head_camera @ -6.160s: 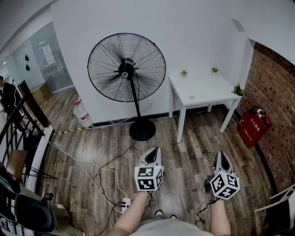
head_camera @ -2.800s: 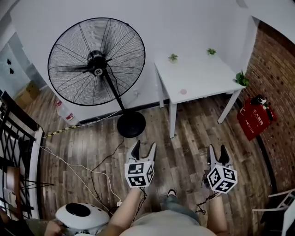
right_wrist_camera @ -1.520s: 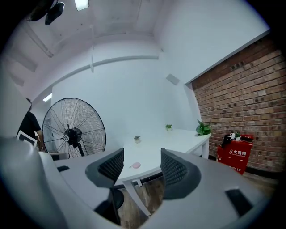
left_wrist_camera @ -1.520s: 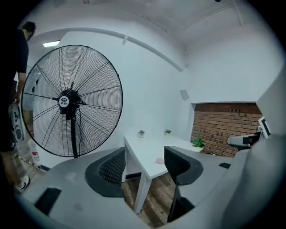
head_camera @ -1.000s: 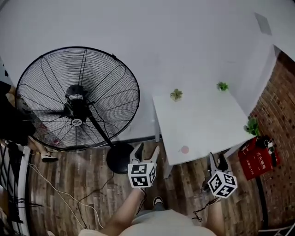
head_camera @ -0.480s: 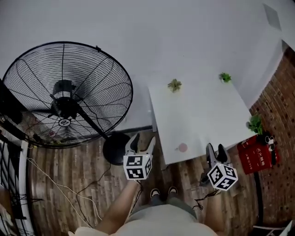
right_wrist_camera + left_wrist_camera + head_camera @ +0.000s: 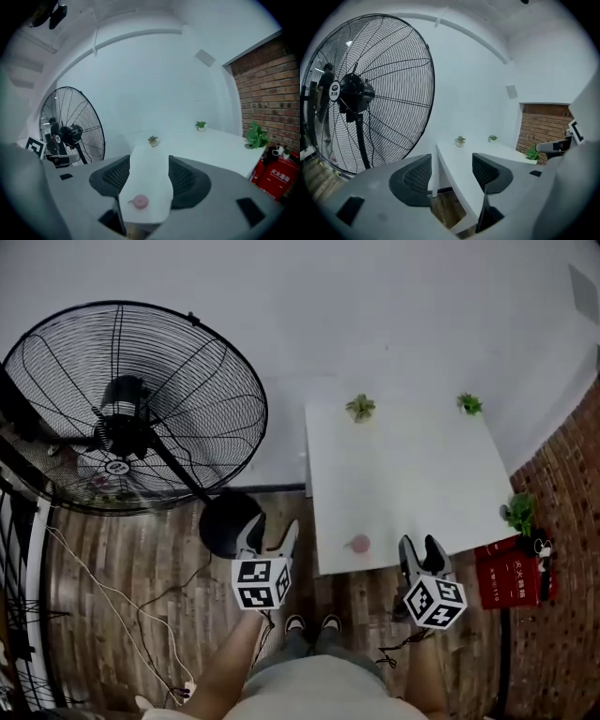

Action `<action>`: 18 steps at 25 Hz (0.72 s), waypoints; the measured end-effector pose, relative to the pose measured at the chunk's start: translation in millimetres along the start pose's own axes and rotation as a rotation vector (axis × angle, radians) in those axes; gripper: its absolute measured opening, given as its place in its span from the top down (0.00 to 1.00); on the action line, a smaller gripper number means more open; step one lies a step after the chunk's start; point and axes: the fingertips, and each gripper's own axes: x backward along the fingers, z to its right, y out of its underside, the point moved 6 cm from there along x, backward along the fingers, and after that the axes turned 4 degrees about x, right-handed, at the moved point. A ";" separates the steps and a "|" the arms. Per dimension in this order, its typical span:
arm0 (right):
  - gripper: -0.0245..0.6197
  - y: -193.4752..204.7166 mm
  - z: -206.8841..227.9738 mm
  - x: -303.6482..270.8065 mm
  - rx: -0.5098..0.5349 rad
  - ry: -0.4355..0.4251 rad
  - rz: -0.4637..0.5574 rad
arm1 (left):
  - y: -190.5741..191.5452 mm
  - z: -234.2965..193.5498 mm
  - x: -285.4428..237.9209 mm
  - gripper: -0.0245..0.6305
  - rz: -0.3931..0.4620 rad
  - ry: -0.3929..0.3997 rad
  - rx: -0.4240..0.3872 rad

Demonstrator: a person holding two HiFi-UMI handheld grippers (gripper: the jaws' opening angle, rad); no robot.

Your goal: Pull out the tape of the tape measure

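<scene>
A small round pink tape measure point(image 7: 358, 544) lies near the front edge of the white table point(image 7: 412, 474); in the right gripper view the tape measure point(image 7: 140, 201) shows between the jaws, farther off on the table point(image 7: 215, 150). My left gripper point(image 7: 268, 530) is open over the floor just left of the table's front left corner, holding nothing. My right gripper point(image 7: 421, 548) is open at the table's front edge, right of the tape measure and apart from it. In the left gripper view my open jaws point(image 7: 451, 176) frame the table's point(image 7: 459, 161) corner.
A large black pedestal fan point(image 7: 127, 409) stands left of the table, with its round base point(image 7: 228, 521) just beyond the left gripper. Two tiny potted plants point(image 7: 360, 408) point(image 7: 470, 403) sit at the table's far edge. A red box point(image 7: 516, 573) and brick wall point(image 7: 562, 549) lie to the right. Cables point(image 7: 112, 596) cross the wooden floor.
The person has walked up to the table; the fan and table have drawn closer and lower in view. Both grippers stay open and now reach the table's front edge.
</scene>
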 end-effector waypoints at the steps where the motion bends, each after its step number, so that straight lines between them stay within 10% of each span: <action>1: 0.56 1.4 -0.6 -4.4 0.012 -0.020 -0.014 | 3.6 -2.0 -0.1 0.56 -0.004 -0.014 0.002; 18: 0.56 42.5 -11.0 -69.8 0.197 -0.361 -0.182 | 59.4 -11.0 1.7 0.56 -0.089 -0.134 0.020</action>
